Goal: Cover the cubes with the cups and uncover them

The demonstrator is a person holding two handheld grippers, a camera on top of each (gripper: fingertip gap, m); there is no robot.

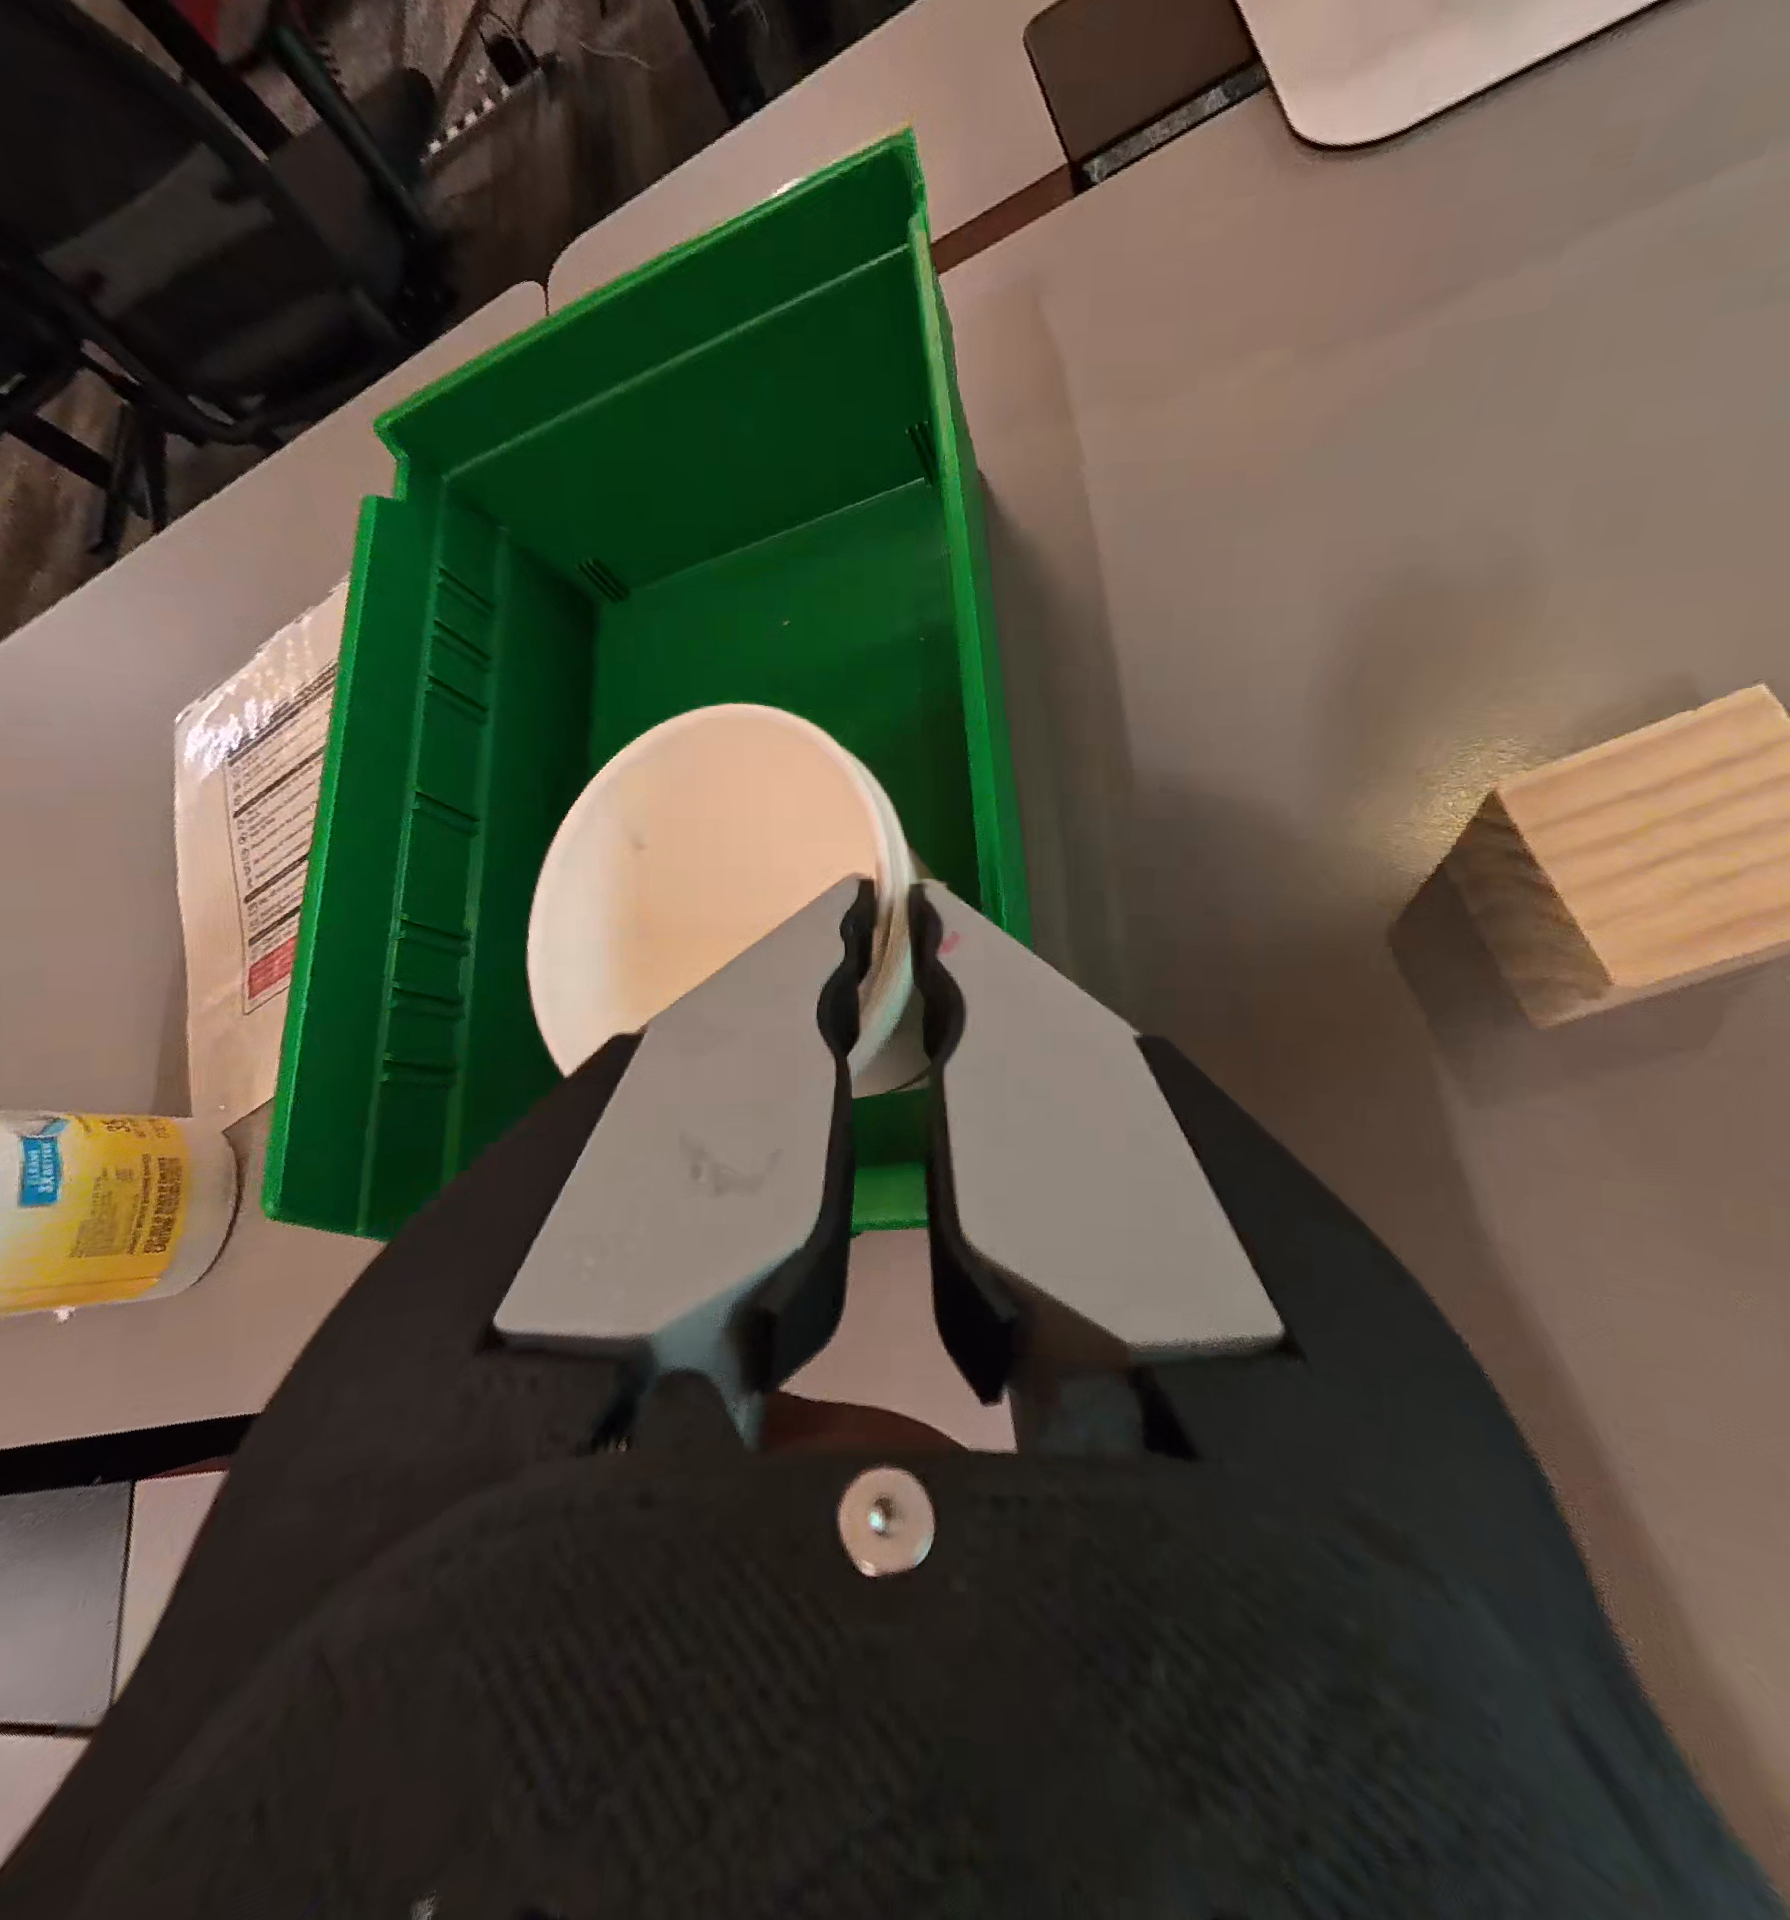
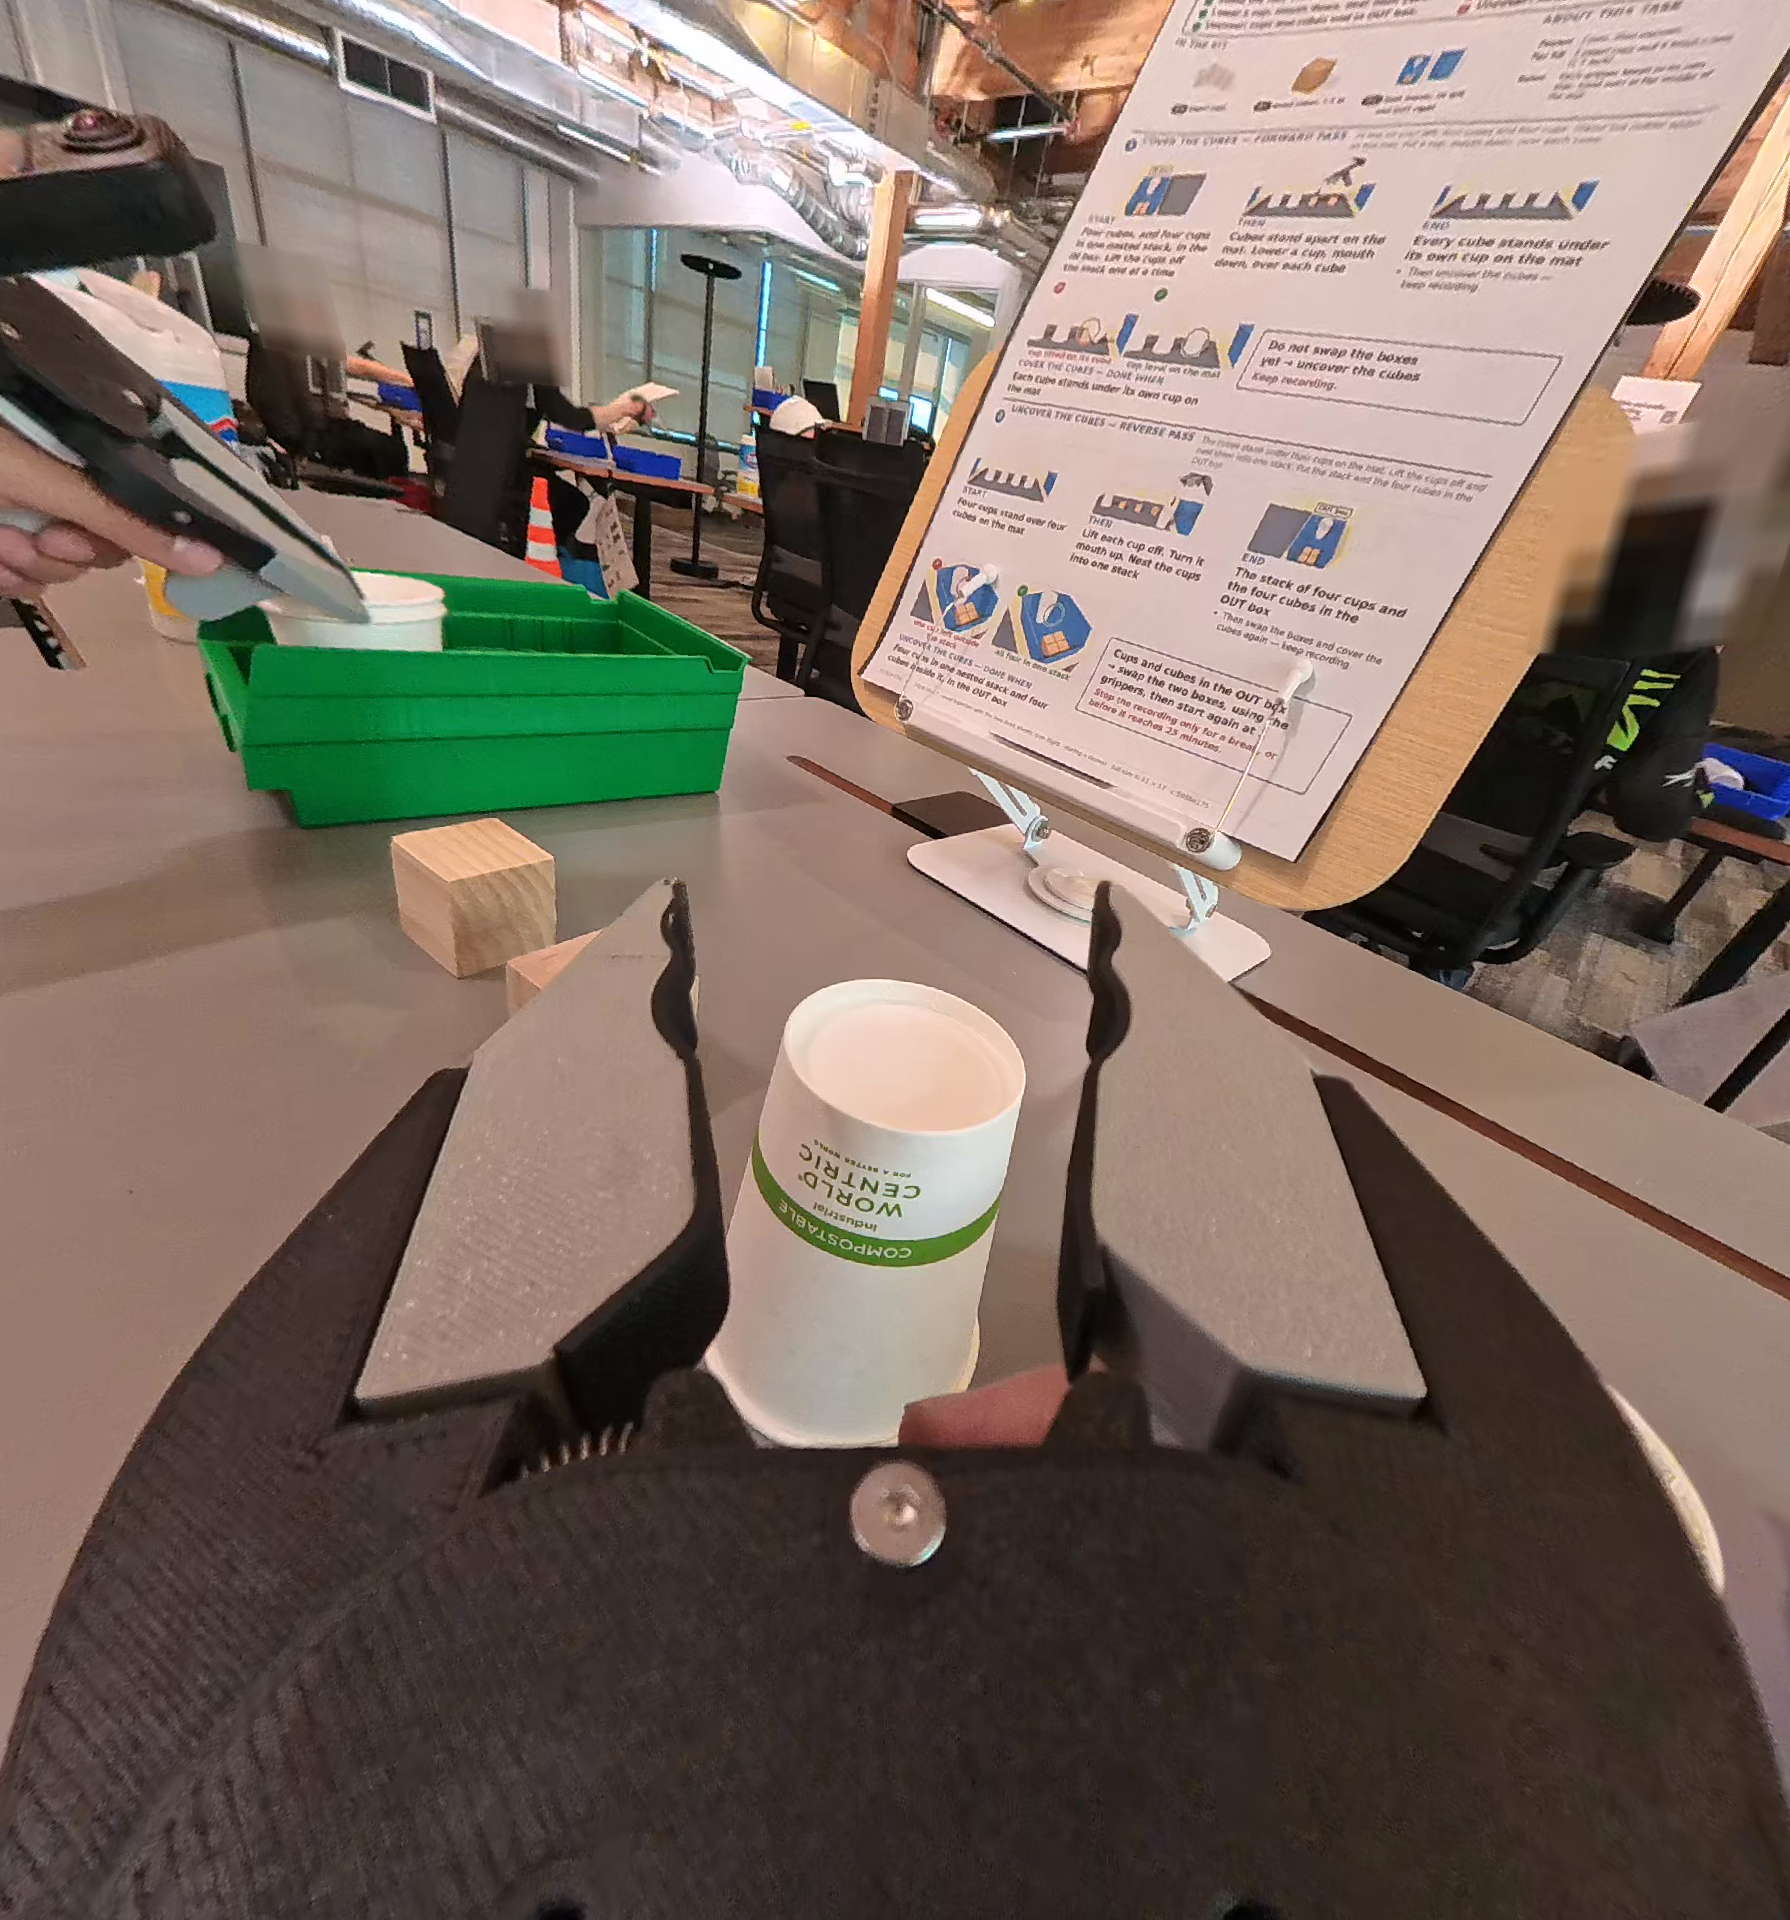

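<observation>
- Left wrist view: my left hand-held gripper (image 1: 889,914) is pinched on the rim of the cup stack (image 1: 704,873) inside the green bin (image 1: 662,499). I'd lift straight up, keeping the wall clamped so only the top cup comes away. A cube (image 1: 1639,862) waits at 3 o'clock on the worktop (image 1: 1390,416).
- Right wrist view: my right hand-held gripper (image 2: 889,935) stands wide, pads clear of the inverted cup (image 2: 870,1195) between them. I'd back off level without nudging it. Bare cubes (image 2: 473,894) lie at 10 o'clock.
</observation>
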